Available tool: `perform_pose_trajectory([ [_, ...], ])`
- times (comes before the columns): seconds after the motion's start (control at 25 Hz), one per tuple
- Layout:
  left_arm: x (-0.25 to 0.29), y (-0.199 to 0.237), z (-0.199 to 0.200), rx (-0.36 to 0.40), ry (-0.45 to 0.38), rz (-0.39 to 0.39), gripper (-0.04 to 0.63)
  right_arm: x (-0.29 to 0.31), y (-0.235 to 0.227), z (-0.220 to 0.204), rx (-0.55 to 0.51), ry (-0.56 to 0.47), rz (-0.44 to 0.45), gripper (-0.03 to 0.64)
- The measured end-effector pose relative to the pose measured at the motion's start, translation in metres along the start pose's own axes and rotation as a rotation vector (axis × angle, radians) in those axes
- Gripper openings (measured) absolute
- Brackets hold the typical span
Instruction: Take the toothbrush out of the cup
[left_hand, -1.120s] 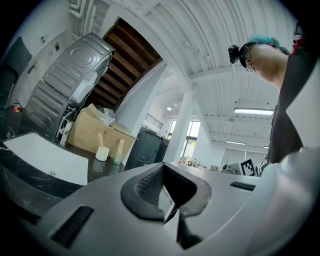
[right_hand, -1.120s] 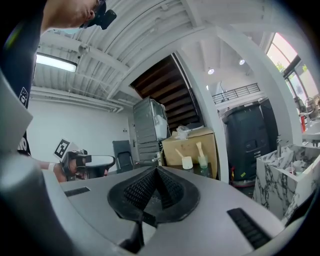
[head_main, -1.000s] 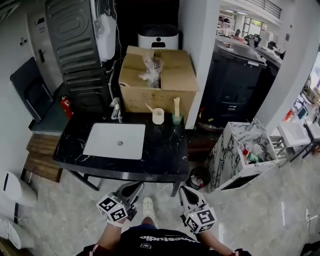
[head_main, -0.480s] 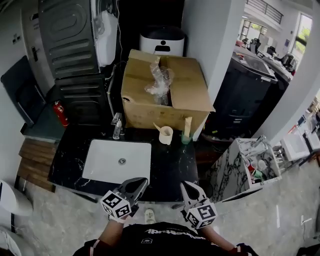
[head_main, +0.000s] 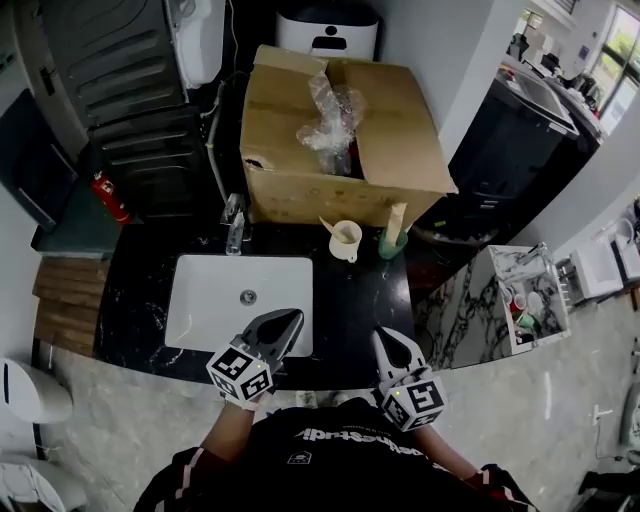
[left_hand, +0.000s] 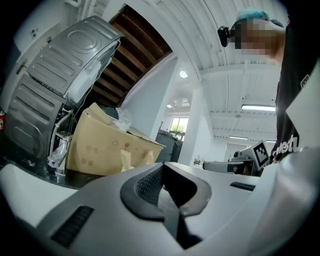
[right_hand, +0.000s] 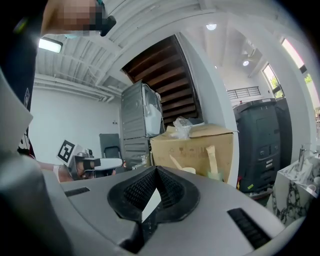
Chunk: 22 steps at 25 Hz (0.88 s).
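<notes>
**A:** What state are the two tools in?

**B:** Left gripper (head_main: 287, 321): jaws pressed together, nothing between the pads. Right gripper (head_main: 386, 339): likewise closed and empty. Both are held about level at the near edge of the black marbled counter (head_main: 352, 300).

**A:** And the object of the task?

**B:** The pale slim-handled toothbrush (head_main: 329, 226) leans in the cream round cup (head_main: 347, 242). It stands ahead of the right gripper and a little to its left, well apart from both tips, at the counter's far edge. Just to the cup's right stands a translucent green cup (head_main: 392, 243) holding a flat beige stick (head_main: 397, 218). A white rectangular sink basin (head_main: 225, 300) lies ahead of the left gripper, and a brown cardboard box (head_main: 390, 130) rises behind the cups.

**A:** How is the approach best made?

**B:** In my judgement the right gripper is the better placed. It should part its jaws before it reaches the cup, and come in above the rim to take the exposed handle. It should stay clear of the green cup. The lift should follow the handle's lean. The left gripper could steady the cup so it does not tip.
</notes>
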<state>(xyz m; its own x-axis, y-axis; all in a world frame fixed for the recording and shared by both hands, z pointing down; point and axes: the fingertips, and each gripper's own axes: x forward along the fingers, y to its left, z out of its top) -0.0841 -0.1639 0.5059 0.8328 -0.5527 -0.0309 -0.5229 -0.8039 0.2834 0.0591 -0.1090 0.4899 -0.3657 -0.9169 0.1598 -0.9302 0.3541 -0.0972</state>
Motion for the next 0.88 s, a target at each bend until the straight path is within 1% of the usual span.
perform_pose_trajectory([
  [0.08, 0.007, 0.005, -0.001, -0.014, -0.017, -0.01, 0.015, 0.004, -0.004, -0.001, 0.005, 0.003, 0.001, 0.035],
  [0.16, 0.015, 0.012, -0.001, -0.028, -0.033, -0.003, 0.025, 0.008, -0.009, -0.001, 0.013, 0.001, 0.005, 0.036],
  [0.24, 0.023, 0.02, -0.001, -0.041, -0.041, 0.015, 0.161, 0.01, -0.012, 0.001, 0.016, 0.0, 0.013, 0.035],
  [0.32, 0.034, 0.026, -0.001, -0.041, -0.041, 0.021, 0.192, 0.012, -0.015, 0.005, 0.014, 0.001, 0.025, 0.035],
  [0.44, 0.054, 0.036, -0.003, -0.027, -0.036, 0.022, 0.198, 0.012, -0.023, 0.008, 0.025, -0.004, 0.026, 0.035],
  [0.52, 0.074, 0.045, -0.006, -0.004, -0.019, 0.024, 0.2, 0.011, -0.033, 0.009, 0.036, -0.011, 0.013, 0.035],
  [0.6, 0.096, 0.057, -0.011, 0.003, 0.003, 0.032, 0.2, 0.009, -0.039, 0.01, 0.039, -0.012, 0.002, 0.035],
  [0.76, 0.138, 0.084, -0.024, -0.01, 0.03, 0.06, 0.201, 0.005, -0.053, 0.007, 0.037, -0.011, -0.018, 0.035],
  [0.88, 0.168, 0.103, -0.038, -0.037, 0.052, 0.09, 0.2, 0.005, -0.061, 0.011, 0.047, -0.021, -0.026, 0.035],
])
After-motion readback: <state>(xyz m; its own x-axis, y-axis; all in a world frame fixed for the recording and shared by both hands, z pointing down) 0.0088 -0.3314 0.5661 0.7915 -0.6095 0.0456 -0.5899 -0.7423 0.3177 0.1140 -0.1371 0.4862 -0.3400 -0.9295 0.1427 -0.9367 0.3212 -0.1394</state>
